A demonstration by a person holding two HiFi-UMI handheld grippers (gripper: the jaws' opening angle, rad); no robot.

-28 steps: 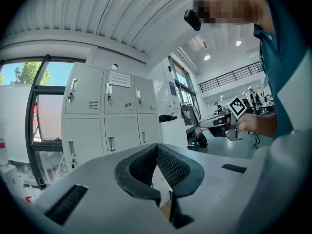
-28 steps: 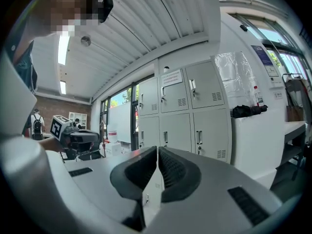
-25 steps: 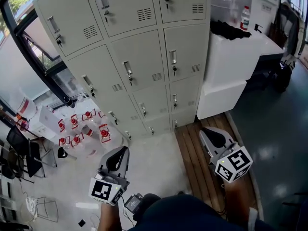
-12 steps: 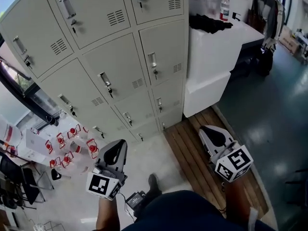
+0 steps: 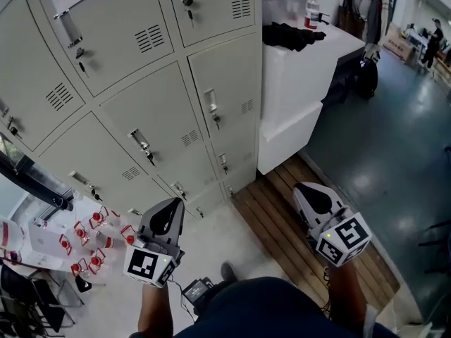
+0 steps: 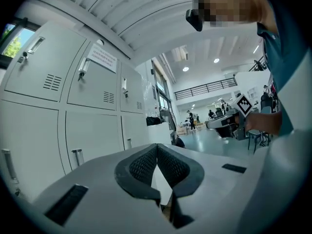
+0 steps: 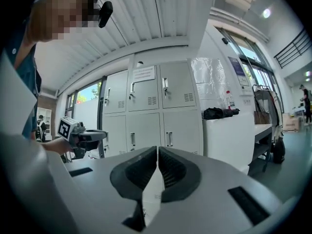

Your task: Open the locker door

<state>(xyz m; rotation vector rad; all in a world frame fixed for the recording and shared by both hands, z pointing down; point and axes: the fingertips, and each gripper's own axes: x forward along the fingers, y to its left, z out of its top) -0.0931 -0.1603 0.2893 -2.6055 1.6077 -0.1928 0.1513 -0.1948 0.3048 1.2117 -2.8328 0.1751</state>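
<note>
Grey-beige steel locker doors (image 5: 151, 111) fill the wall ahead of both sets of fingers. Every door sits shut and flush in its frame, each with a small handle, a lock and a louvred vent. Which door is the one to open cannot be told.

The left gripper (image 5: 169, 210) is held level. Its black ribbed pads (image 6: 141, 167) are pressed together at the tips with nothing between them. The lower rows of doors lie beyond those tips, well apart from them. On the floor to the left of these fingers stands a cluster of red-and-white items (image 5: 95, 231), too small to identify.

The right gripper (image 5: 312, 196) also points level, over a wooden slatted platform (image 5: 275, 224). Its pads (image 7: 176, 172) are closed against each other and hold nothing. Ahead of its fingertips and a little to their right stands a white cabinet (image 5: 296, 97) that butts against the end of the locker bank. A black cloth (image 5: 289, 35) and a clear bottle (image 5: 310, 9) rest on top of the cabinet.
</note>
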